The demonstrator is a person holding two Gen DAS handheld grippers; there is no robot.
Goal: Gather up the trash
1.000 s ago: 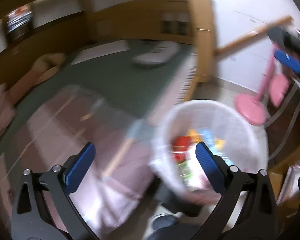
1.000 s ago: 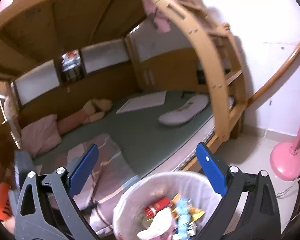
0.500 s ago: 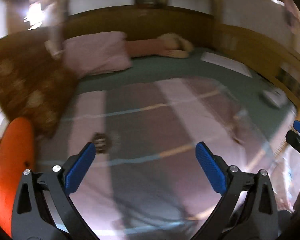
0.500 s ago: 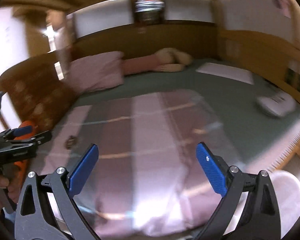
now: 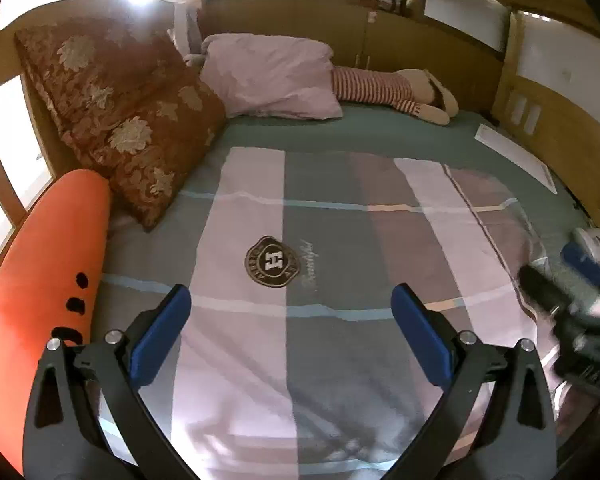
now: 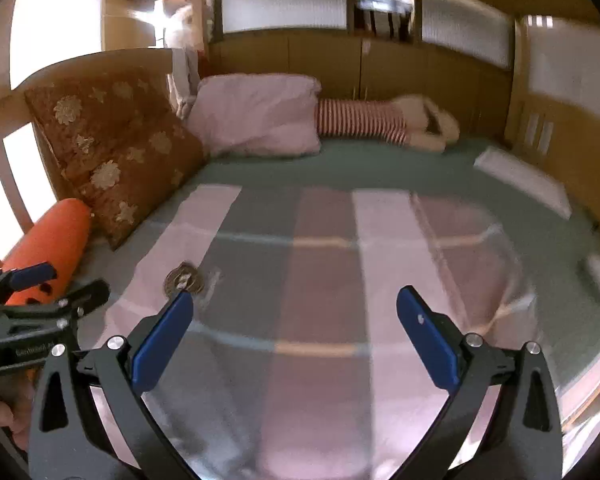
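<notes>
Both grippers over bed, jaws wide apart, nothing held: left gripper (image 5: 290, 330), right gripper (image 6: 295, 332). No trash item visible on striped blanket (image 5: 340, 220). Orange bolster (image 5: 40, 280) & floral cushion (image 5: 120, 120) line left edge; wood panel (image 5: 560, 112) bounds right.

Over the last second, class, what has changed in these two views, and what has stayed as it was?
Both cameras swung left, off the bin, which has left both views, onto the bed. The left tongs now face the blanket and its round logo; the right tongs face it too. Nothing was taken hold of or let go. Both tongs stayed open and empty.
</notes>
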